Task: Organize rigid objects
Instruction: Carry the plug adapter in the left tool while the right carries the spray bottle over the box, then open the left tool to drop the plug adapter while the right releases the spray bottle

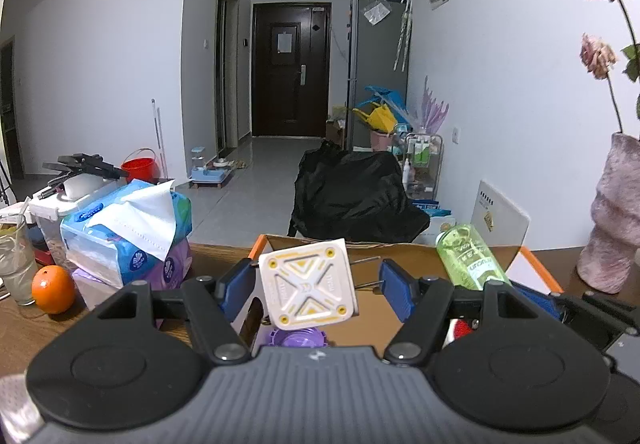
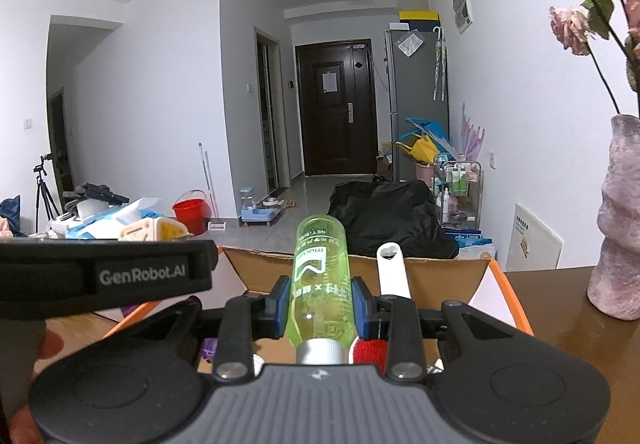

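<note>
right gripper (image 2: 320, 302) pinching green bottle (image 2: 320, 276) over cardboard box (image 2: 440, 276). left gripper (image 1: 316, 290) spread wide; white-yellow square block (image 1: 307, 286) between its fingers, contact unclear.

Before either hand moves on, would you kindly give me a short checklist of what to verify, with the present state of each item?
1. Right tongs shut on the green bottle: ok.
2. Left tongs gripping the white square adapter: not ok, the pads stand apart from it.
3. Adapter's support: cannot tell.
4. Cardboard box open below both tongs: ok.
5. Pink vase apart from the right tongs: ok.
6. Free floor space in the box: cannot tell.
</note>
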`<state>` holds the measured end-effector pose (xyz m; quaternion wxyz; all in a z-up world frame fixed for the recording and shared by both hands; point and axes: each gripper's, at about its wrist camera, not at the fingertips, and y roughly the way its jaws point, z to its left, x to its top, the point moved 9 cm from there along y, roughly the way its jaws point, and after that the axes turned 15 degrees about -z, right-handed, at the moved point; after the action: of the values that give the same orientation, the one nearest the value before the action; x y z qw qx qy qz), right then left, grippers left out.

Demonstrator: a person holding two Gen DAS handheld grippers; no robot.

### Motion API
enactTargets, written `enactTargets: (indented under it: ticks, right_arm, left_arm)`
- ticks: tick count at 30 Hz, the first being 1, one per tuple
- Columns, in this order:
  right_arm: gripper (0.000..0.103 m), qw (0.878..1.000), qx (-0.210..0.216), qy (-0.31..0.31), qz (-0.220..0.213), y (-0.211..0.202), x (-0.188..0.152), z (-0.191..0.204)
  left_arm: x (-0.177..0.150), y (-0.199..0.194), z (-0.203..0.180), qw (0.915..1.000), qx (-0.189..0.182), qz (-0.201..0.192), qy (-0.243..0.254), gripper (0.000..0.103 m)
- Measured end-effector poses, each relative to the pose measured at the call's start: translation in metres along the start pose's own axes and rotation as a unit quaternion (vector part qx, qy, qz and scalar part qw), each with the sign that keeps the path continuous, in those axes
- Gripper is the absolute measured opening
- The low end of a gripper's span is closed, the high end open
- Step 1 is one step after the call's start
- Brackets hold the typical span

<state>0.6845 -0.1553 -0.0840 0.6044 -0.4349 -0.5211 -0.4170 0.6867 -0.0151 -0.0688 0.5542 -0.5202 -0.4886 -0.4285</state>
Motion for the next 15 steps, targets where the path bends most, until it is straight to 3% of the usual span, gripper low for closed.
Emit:
enactTargets:
  ticks: [15]
  right_arm:
    - [0.03,0.999,0.006,-0.02,0.027,0.035,-0.015,0.002]
  left_arm:
    - [-0.016,0.029,0.014,0.9994,0.013,0.031,-0.002,0.07]
